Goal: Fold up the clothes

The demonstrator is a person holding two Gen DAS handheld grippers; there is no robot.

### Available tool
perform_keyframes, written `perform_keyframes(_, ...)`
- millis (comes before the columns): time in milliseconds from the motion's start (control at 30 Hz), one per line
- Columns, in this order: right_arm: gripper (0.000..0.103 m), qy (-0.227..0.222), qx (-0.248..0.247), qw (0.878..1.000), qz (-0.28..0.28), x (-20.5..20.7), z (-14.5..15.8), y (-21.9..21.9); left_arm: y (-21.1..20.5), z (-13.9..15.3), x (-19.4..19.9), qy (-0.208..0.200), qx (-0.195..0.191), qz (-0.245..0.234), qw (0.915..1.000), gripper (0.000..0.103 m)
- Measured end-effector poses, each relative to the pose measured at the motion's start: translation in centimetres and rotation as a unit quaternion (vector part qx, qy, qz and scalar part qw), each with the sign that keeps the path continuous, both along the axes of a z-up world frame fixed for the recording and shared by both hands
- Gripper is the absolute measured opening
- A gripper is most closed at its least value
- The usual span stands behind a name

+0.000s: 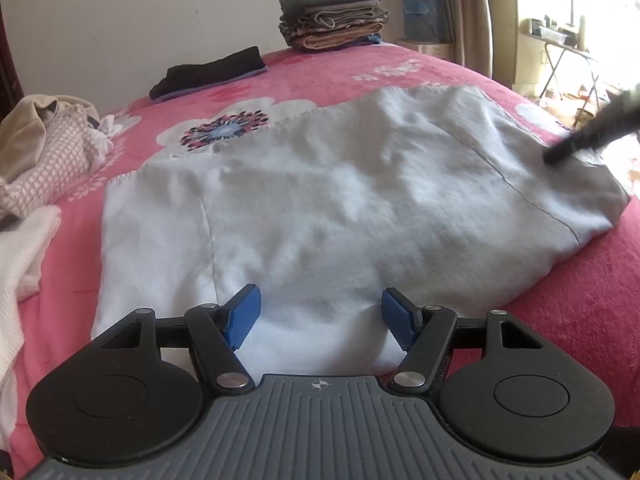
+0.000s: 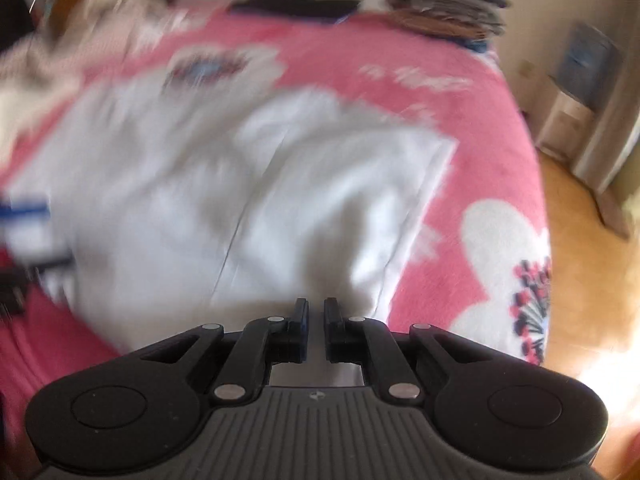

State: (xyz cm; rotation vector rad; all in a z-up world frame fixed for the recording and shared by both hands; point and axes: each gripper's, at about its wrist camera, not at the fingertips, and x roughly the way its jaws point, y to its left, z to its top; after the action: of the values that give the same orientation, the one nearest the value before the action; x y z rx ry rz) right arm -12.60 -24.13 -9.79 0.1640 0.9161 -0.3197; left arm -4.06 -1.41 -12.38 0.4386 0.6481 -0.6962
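Observation:
A pale grey garment (image 1: 340,208) lies spread flat on the pink flowered bedspread (image 1: 320,76). My left gripper (image 1: 320,316) hovers over its near edge, blue pads (image 1: 242,316) wide apart with only cloth below them. My right gripper (image 1: 560,152) shows as a blurred black shape over the garment's right end. In the right wrist view, which is motion-blurred, that gripper (image 2: 316,320) has its jaws drawn almost together above the garment (image 2: 240,184), near its right edge. I see no fabric pinched between them.
A stack of folded clothes (image 1: 334,20) and a folded black item (image 1: 208,72) sit at the bed's far side. A heap of unfolded clothes (image 1: 44,148) and a white knit (image 1: 20,264) lie at the left. The bed's edge drops to a wooden floor (image 2: 580,220) on the right.

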Motion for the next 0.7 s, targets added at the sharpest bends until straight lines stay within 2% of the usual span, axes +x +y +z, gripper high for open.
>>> perform_keyframes(133, 0.008, -0.046, -0.003, 0.999, 0.005, 1.7, 1.8, -0.4, 0.1, 0.0, -0.1, 0.000, 0.004, 0.002, 1.0000, 0.067)
perform_keyframes(200, 0.008, -0.042, -0.006, 0.999, 0.005, 2.7, 0.9, -1.0, 0.2, 0.0, 0.0, 0.001, 0.004, 0.005, 1.0000, 0.067)
perform_keyframes(300, 0.008, 0.006, -0.003, 0.999, -0.031, 3.4, -2.5, -2.6, 0.4, 0.1, 0.0, 0.001, 0.004, 0.010, 0.9999, 0.067)
perform_keyframes(400, 0.008, -0.027, 0.034, 0.998, -0.055, 2.2, -1.5, -3.4, 0.7, 0.8, -0.1, -0.009, 0.010, 0.016, 0.9998, 0.067)
perform_keyframes(567, 0.009, -0.070, 0.037, 0.997, -0.021, 2.7, 1.1, -2.1, 1.5, 1.7, 0.3, 0.002, 0.011, 0.049, 0.9987, 0.067)
perform_keyframes(700, 0.009, -0.076, 0.050, 0.996, 0.007, 4.6, 0.6, -0.9, 2.2, 0.7, 1.4, 0.043, 0.019, 0.098, 0.9941, 0.070)
